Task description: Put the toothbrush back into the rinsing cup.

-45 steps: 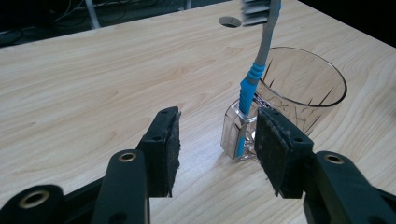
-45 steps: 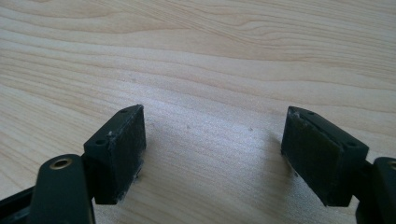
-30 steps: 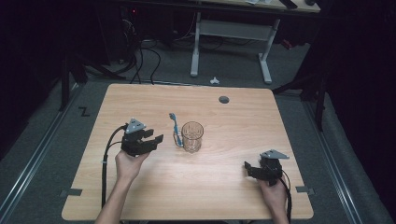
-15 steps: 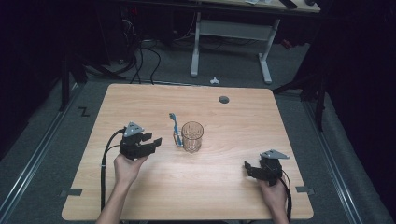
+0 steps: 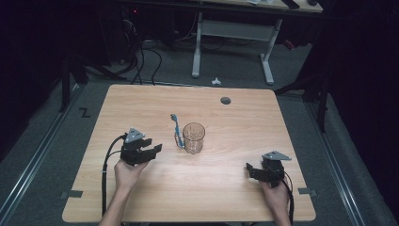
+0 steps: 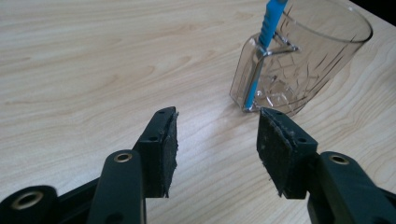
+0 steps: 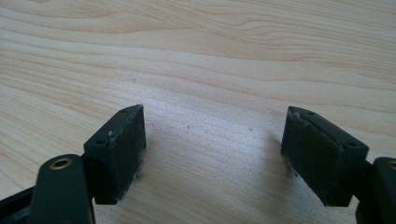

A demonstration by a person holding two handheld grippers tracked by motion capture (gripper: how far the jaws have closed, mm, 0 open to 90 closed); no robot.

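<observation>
A clear faceted glass mug (image 5: 194, 137) stands upright near the table's middle, and in the left gripper view the mug (image 6: 303, 60) is ahead to the right. A blue toothbrush (image 5: 176, 125) lies on the table by the mug's handle; the same toothbrush (image 6: 268, 23) runs along that handle. My left gripper (image 5: 153, 149) is left of the mug, pointing at it and apart from it. The left gripper (image 6: 217, 116) is open, its jaws have just been opening, and nothing is between them. My right gripper (image 5: 249, 169) rests near the front right, and this right gripper (image 7: 215, 112) is open over bare wood.
The wooden table (image 5: 141, 103) has a dark round cable hole (image 5: 226, 100) at the back right. A black cable (image 5: 106, 165) trails from the left gripper toward the front edge. A desk frame (image 5: 235, 42) stands on the floor beyond the table.
The left gripper has drawn back slightly toward the table's near edge. The right gripper, mug and toothbrush have not moved.
</observation>
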